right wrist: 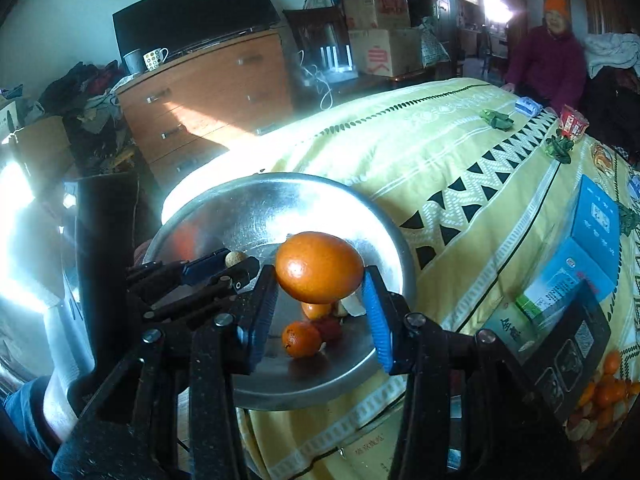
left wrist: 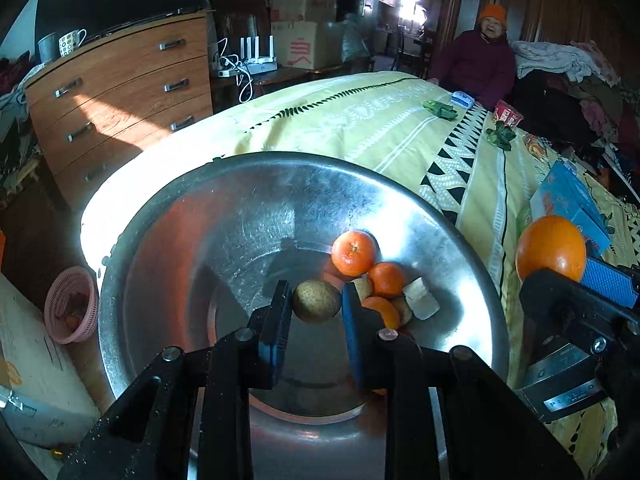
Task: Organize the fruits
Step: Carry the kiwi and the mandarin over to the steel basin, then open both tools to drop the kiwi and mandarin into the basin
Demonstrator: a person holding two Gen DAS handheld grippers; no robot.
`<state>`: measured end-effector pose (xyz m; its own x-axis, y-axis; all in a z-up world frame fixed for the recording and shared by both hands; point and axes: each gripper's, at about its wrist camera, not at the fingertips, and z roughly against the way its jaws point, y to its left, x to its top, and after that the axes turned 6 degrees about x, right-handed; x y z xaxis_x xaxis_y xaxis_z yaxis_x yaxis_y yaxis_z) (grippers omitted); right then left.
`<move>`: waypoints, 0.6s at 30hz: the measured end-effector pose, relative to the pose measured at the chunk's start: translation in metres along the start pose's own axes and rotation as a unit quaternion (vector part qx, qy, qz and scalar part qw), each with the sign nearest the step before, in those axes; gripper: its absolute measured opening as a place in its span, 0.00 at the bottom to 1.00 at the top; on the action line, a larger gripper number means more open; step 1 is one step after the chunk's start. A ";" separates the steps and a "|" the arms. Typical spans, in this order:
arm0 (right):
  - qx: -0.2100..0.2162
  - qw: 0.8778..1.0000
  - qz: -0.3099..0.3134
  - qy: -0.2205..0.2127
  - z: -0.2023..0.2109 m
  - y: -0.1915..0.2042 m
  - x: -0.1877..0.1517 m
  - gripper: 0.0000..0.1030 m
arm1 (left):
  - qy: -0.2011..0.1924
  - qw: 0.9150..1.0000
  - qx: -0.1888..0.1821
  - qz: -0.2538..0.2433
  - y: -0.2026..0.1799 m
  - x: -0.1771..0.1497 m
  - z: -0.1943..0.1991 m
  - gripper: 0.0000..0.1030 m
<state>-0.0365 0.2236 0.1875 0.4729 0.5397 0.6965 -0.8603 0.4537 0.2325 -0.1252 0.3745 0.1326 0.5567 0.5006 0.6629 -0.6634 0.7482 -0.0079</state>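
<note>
Left gripper (left wrist: 316, 308): right up close, jaws pinching a small brownish-green fruit (left wrist: 317, 301), held above the metal basin (left wrist: 168, 240).
Right gripper (right wrist: 320, 300): jaws clamped on a big orange (right wrist: 319, 267), one blue pad on each side, hovering over the basin's near rim on the side toward the cloth.
Same orange from the left wrist: there it is at the right edge (left wrist: 551, 248), outside the basin rim, above the yellow cloth.
Basin contents: mandarins (left wrist: 354, 252) bunched on the right side of the floor, touching each other, with a pale blocky piece (left wrist: 421, 298) just beside them.
Surface: yellow patterned cloth (right wrist: 460, 168) under the basin, which overhangs its edge.
Blue boxes (right wrist: 576, 256): on the cloth, to the right of the basin.
More fruit: a loose heap of mandarins (right wrist: 604, 396) far right on the cloth.
Background: wooden dresser (left wrist: 120, 92) with a dotted mug (left wrist: 70, 43); seated person in an orange hat (left wrist: 480, 56) beyond the far end.
</note>
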 end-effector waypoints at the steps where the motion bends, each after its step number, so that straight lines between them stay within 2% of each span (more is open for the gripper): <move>1: 0.000 1.000 -0.002 0.005 -0.004 0.001 0.000 0.43 | 0.003 1.000 0.000 0.001 0.002 0.000 -0.003 0.24; 12: -0.003 0.999 -0.021 0.040 -0.030 0.001 -0.004 0.44 | 0.023 1.000 0.005 0.014 0.008 0.001 -0.016 0.24; 13: -0.002 0.999 -0.022 0.040 -0.030 0.002 -0.004 0.44 | 0.025 1.000 0.006 0.014 0.008 0.000 -0.016 0.26; 16: -0.004 0.999 -0.021 0.040 -0.032 0.005 -0.003 0.44 | 0.027 0.999 0.012 0.013 0.007 0.000 -0.016 0.42; 18: -0.007 0.999 -0.022 0.036 -0.029 0.005 -0.001 0.52 | 0.026 0.999 0.018 0.017 0.008 0.000 -0.015 0.47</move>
<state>-0.0356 0.2458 0.1678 0.5230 0.5678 0.6357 -0.8359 0.4874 0.2525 -0.1230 0.3877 0.1214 0.5577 0.5484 0.6231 -0.7001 0.7140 -0.0019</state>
